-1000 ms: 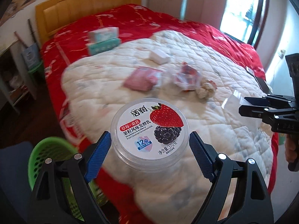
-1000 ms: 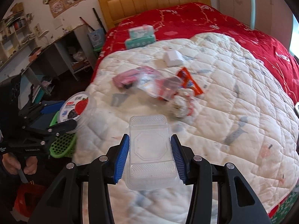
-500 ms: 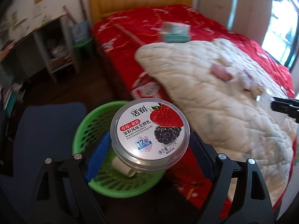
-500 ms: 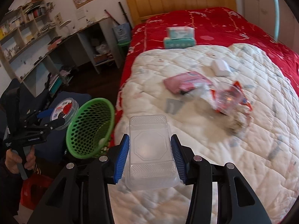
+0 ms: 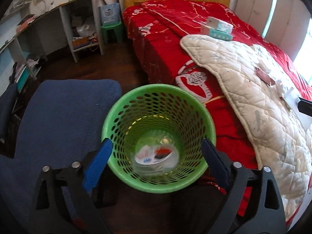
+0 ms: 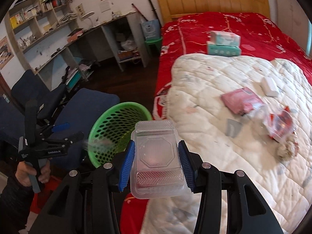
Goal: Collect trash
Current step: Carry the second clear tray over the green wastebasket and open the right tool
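My left gripper is open and empty right above the green mesh basket. The yogurt tub lies blurred at the basket's bottom. My right gripper is shut on a clear plastic clamshell box, held over the bed's edge just right of the basket. The left gripper also shows in the right wrist view, beside the basket. On the white quilt lie a pink packet, a red wrapper in clear plastic, a crumpled wad and a small white box.
A blue chair stands left of the basket. Stacked tissue boxes sit on the red bedspread. A desk with shelves and a green stool stand by the far wall. Dark wooden floor lies between.
My left gripper swung from over the bed to above the basket, opened, and the yogurt tub dropped into the basket. My right gripper moved left toward the basket with the clamshell box.
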`<state>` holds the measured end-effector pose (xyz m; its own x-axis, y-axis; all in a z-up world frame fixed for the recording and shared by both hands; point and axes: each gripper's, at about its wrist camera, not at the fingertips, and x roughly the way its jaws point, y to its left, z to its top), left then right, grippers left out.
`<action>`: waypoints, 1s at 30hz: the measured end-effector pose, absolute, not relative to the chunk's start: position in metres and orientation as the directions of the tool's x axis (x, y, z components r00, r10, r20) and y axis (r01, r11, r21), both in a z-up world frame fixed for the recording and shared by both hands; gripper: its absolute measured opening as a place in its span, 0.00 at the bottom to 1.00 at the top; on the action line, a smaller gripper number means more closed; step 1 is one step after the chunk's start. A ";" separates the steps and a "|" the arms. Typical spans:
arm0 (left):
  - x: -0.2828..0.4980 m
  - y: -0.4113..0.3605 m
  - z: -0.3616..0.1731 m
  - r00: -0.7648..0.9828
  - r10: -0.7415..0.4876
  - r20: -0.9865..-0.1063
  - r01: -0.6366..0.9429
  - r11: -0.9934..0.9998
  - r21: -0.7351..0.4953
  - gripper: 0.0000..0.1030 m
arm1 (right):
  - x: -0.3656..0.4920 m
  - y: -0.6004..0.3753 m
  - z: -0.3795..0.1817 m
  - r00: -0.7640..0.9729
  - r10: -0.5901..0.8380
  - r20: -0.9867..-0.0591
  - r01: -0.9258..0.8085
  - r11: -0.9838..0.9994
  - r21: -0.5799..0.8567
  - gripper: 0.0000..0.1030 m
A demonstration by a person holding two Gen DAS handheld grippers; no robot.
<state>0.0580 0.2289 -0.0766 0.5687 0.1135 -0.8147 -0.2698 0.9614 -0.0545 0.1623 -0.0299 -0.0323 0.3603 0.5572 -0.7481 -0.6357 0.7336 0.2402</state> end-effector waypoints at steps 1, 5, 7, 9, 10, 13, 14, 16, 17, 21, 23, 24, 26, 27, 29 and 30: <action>0.056 0.231 -0.076 0.569 0.116 -0.814 -0.275 0.960 -0.055 0.89 | 0.162 -0.023 -0.033 0.353 0.562 -0.748 -0.643 0.727 0.241 0.43; 0.047 0.242 -0.075 0.572 0.131 -0.810 -0.300 0.952 -0.057 0.91 | 0.162 0.005 -0.036 0.323 0.579 -0.749 -0.669 0.699 0.252 0.43; 0.040 0.247 -0.074 0.576 0.142 -0.805 -0.313 0.948 -0.057 0.93 | 0.162 0.018 -0.039 0.305 0.586 -0.751 -0.680 0.686 0.259 0.43; 0.033 0.253 -0.073 0.579 0.151 -0.801 -0.331 0.942 -0.062 0.95 | 0.162 0.031 -0.042 0.292 0.590 -0.753 -0.691 0.675 0.261 0.43; 0.030 0.257 -0.073 0.580 0.152 -0.800 -0.337 0.939 -0.066 0.95 | 0.161 0.039 -0.044 0.285 0.592 -0.754 -0.696 0.669 0.262 0.43; 0.024 0.263 -0.073 0.577 0.166 -0.800 -0.355 0.933 -0.063 0.95 | 0.162 0.060 -0.049 0.266 0.593 -0.760 -0.704 0.658 0.268 0.43; 0.024 0.264 -0.072 0.577 0.170 -0.799 -0.360 0.931 -0.061 0.95 | 0.163 0.067 -0.052 0.261 0.593 -0.762 -0.705 0.656 0.270 0.43; 0.021 0.267 -0.072 0.578 0.184 -0.795 -0.371 0.927 -0.055 0.95 | 0.164 0.078 -0.057 0.249 0.592 -0.767 -0.703 0.655 0.277 0.44; 0.019 0.269 -0.071 0.579 0.190 -0.793 -0.378 0.924 -0.055 0.95 | 0.164 0.083 -0.060 0.242 0.591 -0.769 -0.702 0.654 0.282 0.44; 0.015 0.276 -0.070 0.582 0.196 -0.789 -0.396 0.916 -0.065 0.95 | 0.166 0.105 -0.073 0.220 0.587 -0.779 -0.695 0.654 0.297 0.45; 0.012 0.278 -0.069 0.586 0.201 -0.785 -0.405 0.912 -0.069 0.95 | 0.166 0.110 -0.077 0.206 0.591 -0.780 -0.693 0.651 0.310 0.49; 0.012 0.278 -0.069 0.588 0.205 -0.782 -0.409 0.910 -0.069 0.95 | 0.165 0.113 -0.079 0.205 0.592 -0.779 -0.692 0.651 0.313 0.52; 0.010 0.277 -0.068 0.596 0.218 -0.773 -0.412 0.909 -0.061 0.95 | 0.164 0.115 -0.080 0.205 0.595 -0.777 -0.692 0.649 0.315 0.55; 0.010 0.277 -0.068 0.596 0.221 -0.772 -0.411 0.910 -0.058 0.95 | 0.163 0.115 -0.080 0.201 0.599 -0.775 -0.691 0.647 0.321 0.55; 0.013 0.276 -0.068 0.593 0.215 -0.776 -0.406 0.912 -0.057 0.95 | 0.163 0.112 -0.079 0.204 0.599 -0.774 -0.693 0.647 0.318 0.55; 0.014 0.274 -0.068 0.592 0.214 -0.777 -0.403 0.914 -0.056 0.95 | 0.162 0.109 -0.077 0.211 0.597 -0.774 -0.695 0.648 0.310 0.55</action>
<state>0.0138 0.2741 -0.0675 0.5919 0.2137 -0.7772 -0.4027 0.9137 -0.0555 0.1620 0.1092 -0.0772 0.2111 0.5966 -0.7742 -0.6951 0.6485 0.3102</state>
